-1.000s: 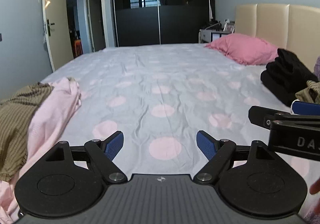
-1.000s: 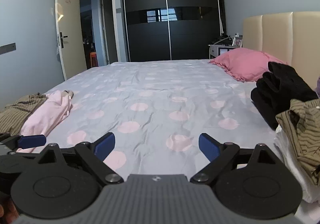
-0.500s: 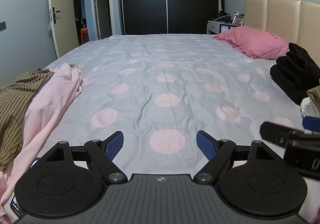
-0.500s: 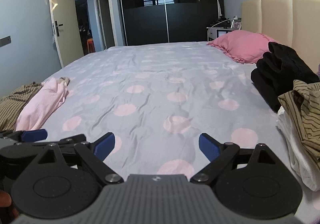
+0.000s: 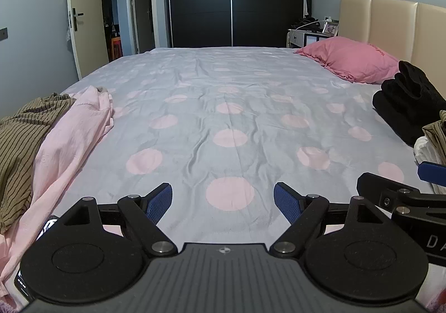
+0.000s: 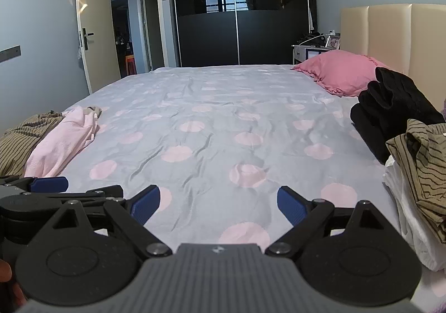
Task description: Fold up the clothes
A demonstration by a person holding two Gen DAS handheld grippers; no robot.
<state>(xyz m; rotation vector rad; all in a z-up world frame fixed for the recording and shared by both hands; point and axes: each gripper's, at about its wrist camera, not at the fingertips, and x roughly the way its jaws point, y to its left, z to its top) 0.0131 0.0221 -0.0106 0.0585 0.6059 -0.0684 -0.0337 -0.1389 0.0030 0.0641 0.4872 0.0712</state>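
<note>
A crumpled pale pink garment (image 5: 64,142) (image 6: 67,137) lies at the bed's left edge, beside an olive striped garment (image 5: 19,140) (image 6: 19,142). At the right sit a black clothes pile (image 5: 409,101) (image 6: 390,109), an olive striped top (image 6: 423,162) and a white garment (image 6: 409,215) under it. My left gripper (image 5: 223,201) is open over the grey sheet with nothing between its blue pads. My right gripper (image 6: 218,204) is open too, also holding nothing. Each gripper shows at the edge of the other's view.
The bed (image 5: 228,89) has a grey sheet with pink dots. A pink pillow (image 5: 351,59) lies by the beige headboard (image 5: 390,25). A dark wardrobe (image 5: 234,0) stands behind, an open door (image 5: 83,11) at the left, a bedside table (image 5: 309,35) at the right.
Both grippers have shifted over the near edge of the bed and their views have levelled. Both stay open and empty. The clothes have not moved.
</note>
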